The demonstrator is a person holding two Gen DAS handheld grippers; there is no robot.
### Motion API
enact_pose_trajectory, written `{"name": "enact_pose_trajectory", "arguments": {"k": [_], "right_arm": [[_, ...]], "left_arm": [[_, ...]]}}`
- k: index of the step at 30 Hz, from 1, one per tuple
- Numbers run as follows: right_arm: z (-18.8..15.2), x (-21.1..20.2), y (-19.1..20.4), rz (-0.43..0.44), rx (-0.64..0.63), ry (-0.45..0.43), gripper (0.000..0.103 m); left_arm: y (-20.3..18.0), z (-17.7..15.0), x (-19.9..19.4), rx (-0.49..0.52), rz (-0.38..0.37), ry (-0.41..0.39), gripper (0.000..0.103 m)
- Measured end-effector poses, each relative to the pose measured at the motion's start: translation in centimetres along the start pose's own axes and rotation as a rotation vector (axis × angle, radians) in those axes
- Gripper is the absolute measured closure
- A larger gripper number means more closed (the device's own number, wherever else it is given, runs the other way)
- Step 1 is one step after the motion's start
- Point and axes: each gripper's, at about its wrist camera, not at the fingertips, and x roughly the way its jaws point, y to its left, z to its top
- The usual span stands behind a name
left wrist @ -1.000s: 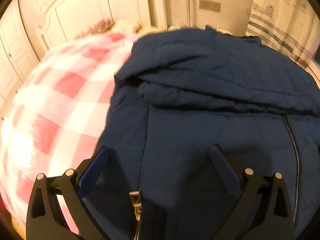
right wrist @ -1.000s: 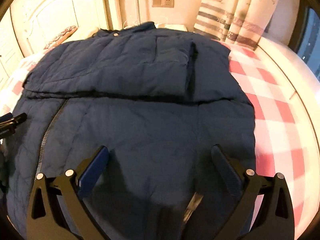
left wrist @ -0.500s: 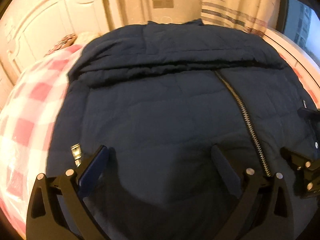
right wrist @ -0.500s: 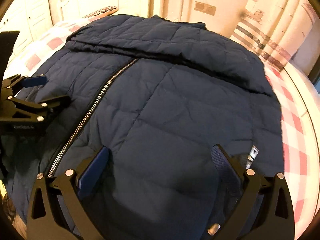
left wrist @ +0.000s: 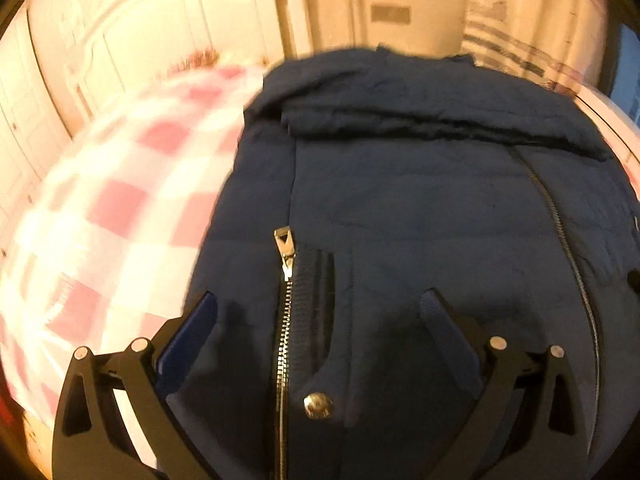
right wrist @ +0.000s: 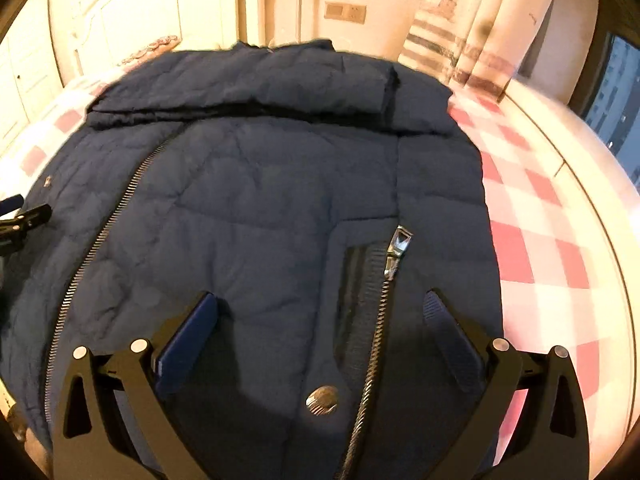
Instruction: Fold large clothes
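A navy quilted jacket [left wrist: 420,200] [right wrist: 260,184] lies flat on the bed, its far part folded over itself. My left gripper [left wrist: 320,306] hovers open over the jacket's left hem, straddling a pocket zipper [left wrist: 285,300] and a metal snap [left wrist: 318,405]. Over the right hem my right gripper [right wrist: 320,306] stands open, with a pocket zipper [right wrist: 384,300] and a snap [right wrist: 321,399] between its fingers. The main front zipper [right wrist: 104,232] [left wrist: 560,232] runs up the middle. The left gripper's tip [right wrist: 24,220] shows at the left edge of the right wrist view.
A pink and white checked bedspread [left wrist: 100,208] [right wrist: 540,216] covers the bed on both sides of the jacket. A white headboard [left wrist: 168,40] and a wall lie behind. Striped curtains [right wrist: 472,40] hang at the back right beside a dark window [right wrist: 616,88].
Both grippers have swung outward from the jacket's middle to its lower corners; each now has a pocket zipper between its fingers. The jacket has not moved.
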Motion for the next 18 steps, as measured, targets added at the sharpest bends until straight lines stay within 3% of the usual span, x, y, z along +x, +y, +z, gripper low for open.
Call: {"name": "enact_pose_trajectory", "arguments": {"k": [4,7,9,12,18], "right_arm": [[-0.9,-2.7,2.9,0.111,-0.070,-0.043,0.005],[-2.8,-2.0,6.1,0.144,-0.193,0.000,0.005],[-3.6,-1.4,6.4,0.128,-0.187,-0.039,0.004],[-3.7,-1.3,6.0,0.151,-0.165,-0.048,0.004],[-3.8,-1.5,6.3,0.142,-0.166,-0.059,0.004]], "left_arm": [[-2.2,-2.2,-4.1,0.081,-0.118,-0.051,0.002],[-5.1,-5.0,-4.0,0.211,-0.105,-0.025,0.002],[-5.0,-6.1,-3.9,0.192,-0.097,-0.072,0.002],[-4.5,-5.6,-3.4,0.156,-0.135,-0.028,0.002],[-4.1,-5.9,-3.2,0.150,-0.138,-0.036,0.002]]}}
